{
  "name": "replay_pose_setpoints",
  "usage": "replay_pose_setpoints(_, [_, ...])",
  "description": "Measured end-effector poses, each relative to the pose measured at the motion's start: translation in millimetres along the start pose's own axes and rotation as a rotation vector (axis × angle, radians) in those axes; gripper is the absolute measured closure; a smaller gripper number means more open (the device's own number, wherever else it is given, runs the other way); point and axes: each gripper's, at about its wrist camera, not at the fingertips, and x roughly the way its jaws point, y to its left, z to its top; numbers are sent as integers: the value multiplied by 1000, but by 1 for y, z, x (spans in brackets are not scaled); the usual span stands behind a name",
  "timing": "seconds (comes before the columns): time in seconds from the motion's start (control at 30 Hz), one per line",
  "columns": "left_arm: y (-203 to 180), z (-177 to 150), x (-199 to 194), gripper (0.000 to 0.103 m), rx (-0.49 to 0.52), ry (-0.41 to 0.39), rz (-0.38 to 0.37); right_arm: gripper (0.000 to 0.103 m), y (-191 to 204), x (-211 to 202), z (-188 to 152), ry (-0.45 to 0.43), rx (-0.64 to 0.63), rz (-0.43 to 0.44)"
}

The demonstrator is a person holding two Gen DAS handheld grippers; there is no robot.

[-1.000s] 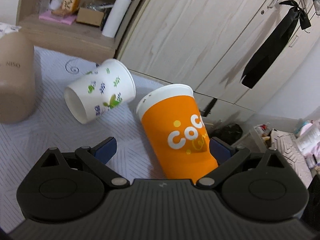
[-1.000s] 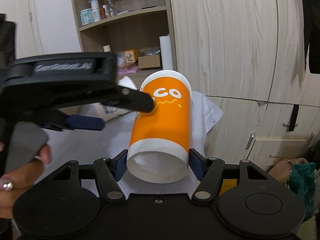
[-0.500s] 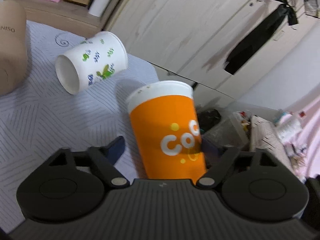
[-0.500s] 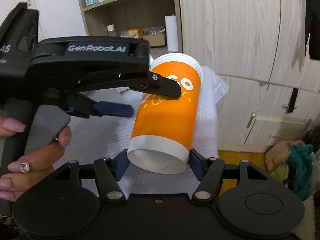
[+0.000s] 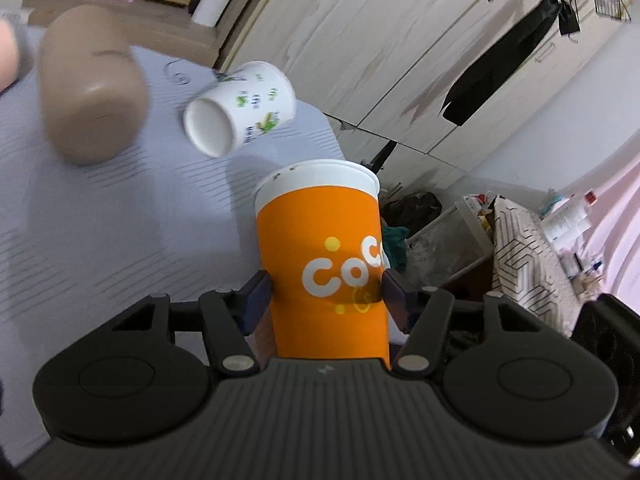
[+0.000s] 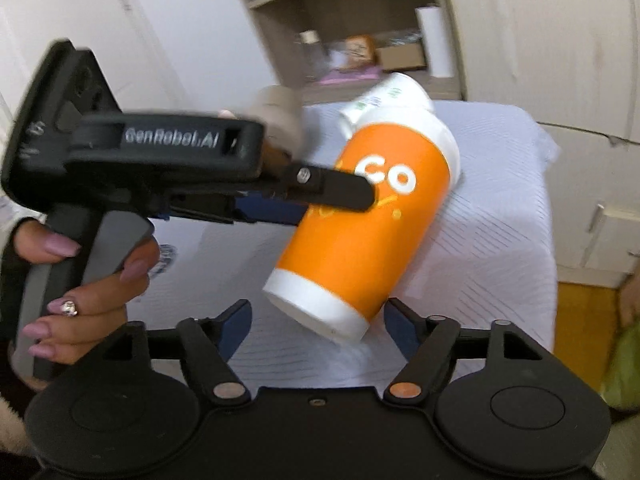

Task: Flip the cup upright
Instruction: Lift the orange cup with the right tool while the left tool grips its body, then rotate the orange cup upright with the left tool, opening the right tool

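Note:
An orange paper cup (image 5: 324,256) with white "Co" lettering and a white rim is held in the air, tilted, above the table. My left gripper (image 5: 325,292) is shut on its middle. In the right wrist view the cup (image 6: 368,220) leans with its white base toward the camera, and the left gripper's fingers (image 6: 336,192) clamp its side. My right gripper (image 6: 316,320) is open, its blue pads on either side of the cup's base and apart from it.
A white floral paper cup (image 5: 240,112) and a brown container (image 5: 92,84) lie on their sides on the pale striped tablecloth (image 5: 100,220). Wooden cabinets and a shelf stand behind. The table's right edge (image 6: 548,200) drops to the floor.
My right gripper has let go of the cup's base and opened. My left gripper has closed on the cup and lifted and tilted it. The view is motion-blurred.

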Motion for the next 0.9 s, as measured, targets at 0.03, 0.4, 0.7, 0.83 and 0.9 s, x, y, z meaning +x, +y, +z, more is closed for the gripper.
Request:
replay_pose_setpoints(0.03, [4,0,-4,47,-6,-4,3,19,0,-1,2,-9,-1,3])
replay_pose_setpoints(0.4, [20,10,-19,47,-5,-18,19,17,-23,23,25,23,213,124])
replay_pose_setpoints(0.7, [22,19,-7,37,23,2,14,26,-29,31,29,25,233,120])
replay_pose_setpoints(0.83, [22,23,-1,35,43,20,1,26,-30,34,33,31,233,123])
replay_pose_setpoints(0.9, [22,24,3,37,52,29,-19,26,-29,34,33,32,229,125])
